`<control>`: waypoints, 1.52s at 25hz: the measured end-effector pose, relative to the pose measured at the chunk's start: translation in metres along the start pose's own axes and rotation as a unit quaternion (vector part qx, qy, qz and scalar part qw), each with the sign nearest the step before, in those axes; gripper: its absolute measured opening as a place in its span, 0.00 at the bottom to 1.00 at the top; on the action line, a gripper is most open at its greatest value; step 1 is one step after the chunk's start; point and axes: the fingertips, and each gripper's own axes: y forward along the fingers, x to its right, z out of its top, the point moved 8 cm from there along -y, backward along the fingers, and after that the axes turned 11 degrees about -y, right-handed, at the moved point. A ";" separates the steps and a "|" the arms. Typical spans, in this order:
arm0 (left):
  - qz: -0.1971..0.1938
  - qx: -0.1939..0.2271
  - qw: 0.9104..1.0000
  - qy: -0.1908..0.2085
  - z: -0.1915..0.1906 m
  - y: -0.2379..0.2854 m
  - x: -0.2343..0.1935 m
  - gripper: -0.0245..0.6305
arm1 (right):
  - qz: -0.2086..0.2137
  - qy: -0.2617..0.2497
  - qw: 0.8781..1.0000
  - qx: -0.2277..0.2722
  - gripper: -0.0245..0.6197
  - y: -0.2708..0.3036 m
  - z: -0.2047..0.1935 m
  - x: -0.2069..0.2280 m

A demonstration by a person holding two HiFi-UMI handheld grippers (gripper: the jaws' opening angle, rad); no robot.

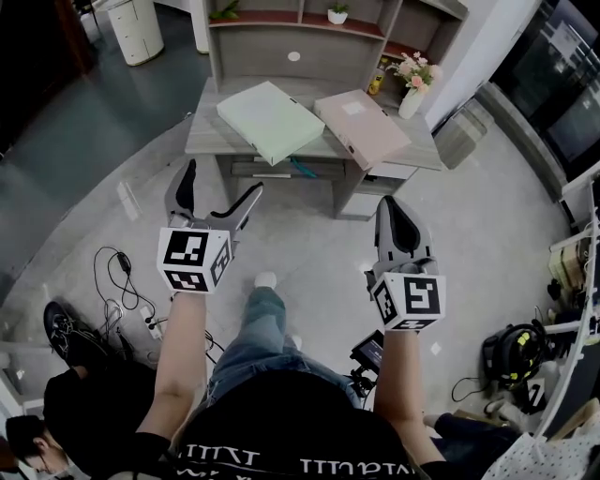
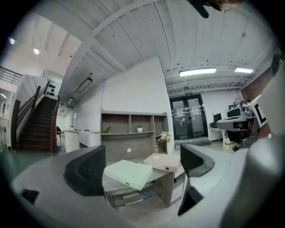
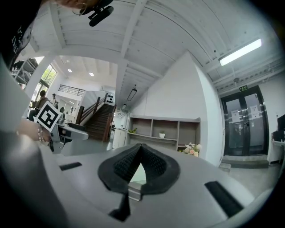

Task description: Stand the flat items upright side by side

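Two flat items to track, both lying flat on the grey worktop [image 1: 208,131] at the far side of the scene, neither stood up yet. The green file [image 1: 270,120] is pale mint, a slim rectangular box shape with a smooth matte cover. It is turned at an angle, so its near corner sticks out past the worktop's near edge. The pink file [image 1: 361,127] sits just right of it. It has the same slim box shape in pale pink, with a small white square label on top, and the left gripper view shows a lighter spine with a small dark dot. Its near right corner also overhangs. The two lie close side by side; you cannot tell whether their edges touch. The worktop is plain grey laminate with drawers [image 1: 272,169] under it. A grey shelf unit [image 1: 300,28] stands behind it and a vase of flowers [image 1: 412,89] at its far right corner. Your left gripper [image 1: 223,180] is held level, well short of the worktop and above the pale glossy floor [image 1: 309,244]. Its fingers [image 2: 84,176] are spread wide with nothing held; the green file only shows far off in the gap. Your right gripper [image 1: 394,208] is also short of the worktop, right of the left one. Its ribbed black fingers [image 3: 122,164] are pressed together at the tips and empty. Each gripper carries a black-and-white marker cube [image 1: 194,260] at its near end.
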 end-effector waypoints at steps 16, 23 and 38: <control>0.020 -0.017 0.999 -0.034 -0.012 0.178 -0.109 0.81 | -0.020 -0.003 1.000 -0.024 0.06 0.186 -0.030 0.051; 0.017 -0.031 0.998 -0.046 -0.017 0.264 -0.161 0.81 | -0.028 -0.012 0.999 -0.042 0.06 0.277 -0.042 0.064; 0.053 -0.103 0.987 -0.110 -0.059 0.349 -0.221 0.81 | -0.014 -0.013 0.998 -0.065 0.06 0.373 -0.062 0.076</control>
